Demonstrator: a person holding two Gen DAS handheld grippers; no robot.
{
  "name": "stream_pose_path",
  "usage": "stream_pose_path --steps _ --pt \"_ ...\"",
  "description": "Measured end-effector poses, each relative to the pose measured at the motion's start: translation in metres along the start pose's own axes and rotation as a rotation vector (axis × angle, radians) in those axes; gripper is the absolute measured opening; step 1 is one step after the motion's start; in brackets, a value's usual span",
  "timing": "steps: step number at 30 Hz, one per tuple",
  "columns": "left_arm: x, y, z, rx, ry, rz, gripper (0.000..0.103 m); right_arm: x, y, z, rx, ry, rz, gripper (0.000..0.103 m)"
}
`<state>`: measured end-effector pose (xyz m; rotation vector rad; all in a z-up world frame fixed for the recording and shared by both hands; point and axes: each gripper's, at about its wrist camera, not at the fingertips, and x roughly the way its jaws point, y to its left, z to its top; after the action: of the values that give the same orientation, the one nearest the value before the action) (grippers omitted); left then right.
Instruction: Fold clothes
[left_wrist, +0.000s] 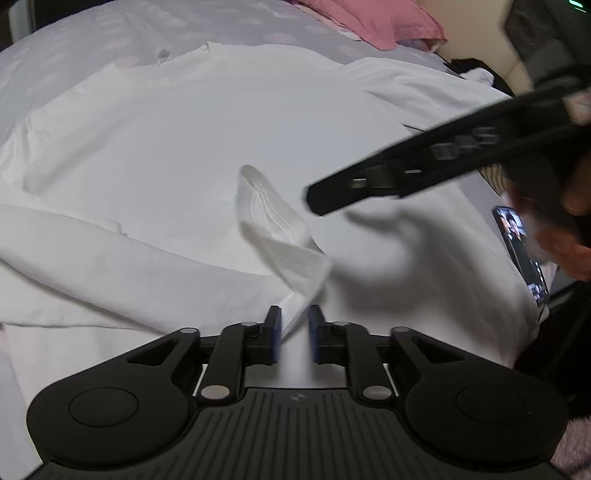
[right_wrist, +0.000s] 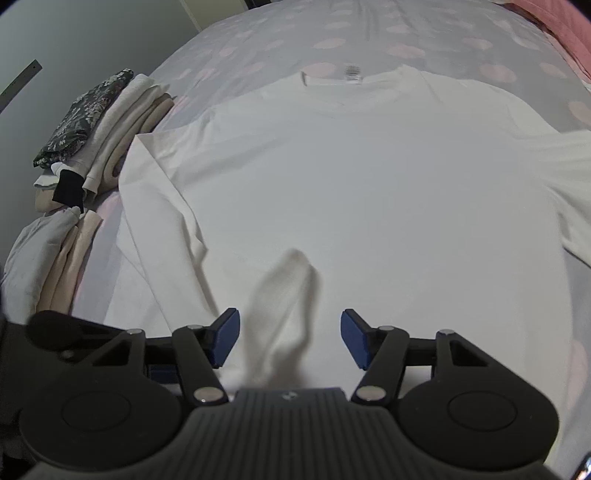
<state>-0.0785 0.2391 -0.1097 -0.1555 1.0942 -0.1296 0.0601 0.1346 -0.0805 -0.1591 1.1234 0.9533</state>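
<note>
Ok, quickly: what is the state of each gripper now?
Left gripper: open, white sleeve loose between its pads.
Right gripper: open, gripping nothing.

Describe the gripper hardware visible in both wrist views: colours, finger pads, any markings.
Both are matte black plastic: ribbed centre plate, round side housings, silver pivot pins, blue pads on the fingers. Left gripper and right gripper look identical. The right one's finger, seen from the left wrist, carries blurred embossed lettering. No cables visible.

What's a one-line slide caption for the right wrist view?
Open right gripper straddles a raised sleeve cuff over a white long-sleeve shirt spread on the dotted bedsheet.
</note>
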Motion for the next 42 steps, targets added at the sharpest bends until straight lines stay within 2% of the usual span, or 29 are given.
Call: stream_pose_path --steps 2,5,7,10,12,16,17,18,20,23,27,31,35,39,42 --pt "-0.015 0.005 0.002 0.021 0.001 0.012 0.03 0.006 0.002 0.004 0.011 0.001 -0.002 0.064" --pt "-0.038 0.023 0.002 0.027 -0.015 0.077 0.033 0.023 0.004 0.013 0.007 0.008 -0.046 0.066" --pt "-0.05 0.044 0.003 -0.008 -0.04 0.129 0.037 0.033 0.002 0.016 0.001 0.009 -0.101 0.066" --pt "-0.061 0.08 0.007 -0.138 -0.086 0.203 0.038 0.043 -0.012 0.017 0.043 0.022 -0.118 0.065" --pt "-0.066 0.102 0.008 -0.237 -0.123 0.249 0.038 0.048 -0.021 0.017 0.085 0.026 -0.102 0.061" --pt "-0.072 0.132 0.01 -0.394 -0.132 0.328 0.038 0.056 -0.021 0.015 0.093 0.019 -0.084 0.054" --pt "-0.076 0.136 0.009 -0.413 -0.142 0.338 0.038 0.057 -0.018 0.014 0.084 0.015 -0.079 0.045" --pt "-0.08 0.141 0.008 -0.43 -0.152 0.348 0.038 0.058 -0.016 0.014 0.074 0.012 -0.075 0.026" --pt "-0.088 0.149 0.01 -0.457 -0.179 0.369 0.038 0.059 -0.009 0.012 0.054 0.021 -0.062 0.01" --pt "-0.1 0.16 0.012 -0.5 -0.22 0.394 0.038 0.051 0.004 0.008 0.007 -0.009 -0.076 0.007" --pt "-0.118 0.181 0.01 -0.573 -0.263 0.428 0.038 0.017 0.021 0.016 -0.047 -0.102 -0.103 0.006" --pt "-0.127 0.201 0.008 -0.65 -0.295 0.433 0.038 -0.029 0.044 0.047 -0.115 -0.201 -0.11 0.006" --pt "-0.129 0.212 0.009 -0.702 -0.314 0.413 0.038 -0.067 0.073 0.104 -0.176 -0.269 -0.107 0.006" --pt "-0.131 0.216 0.01 -0.715 -0.324 0.399 0.038 -0.092 0.105 0.162 -0.262 -0.343 -0.151 0.006" --pt "-0.133 0.218 0.009 -0.721 -0.328 0.391 0.038 -0.101 0.113 0.196 -0.259 -0.365 -0.197 0.006"
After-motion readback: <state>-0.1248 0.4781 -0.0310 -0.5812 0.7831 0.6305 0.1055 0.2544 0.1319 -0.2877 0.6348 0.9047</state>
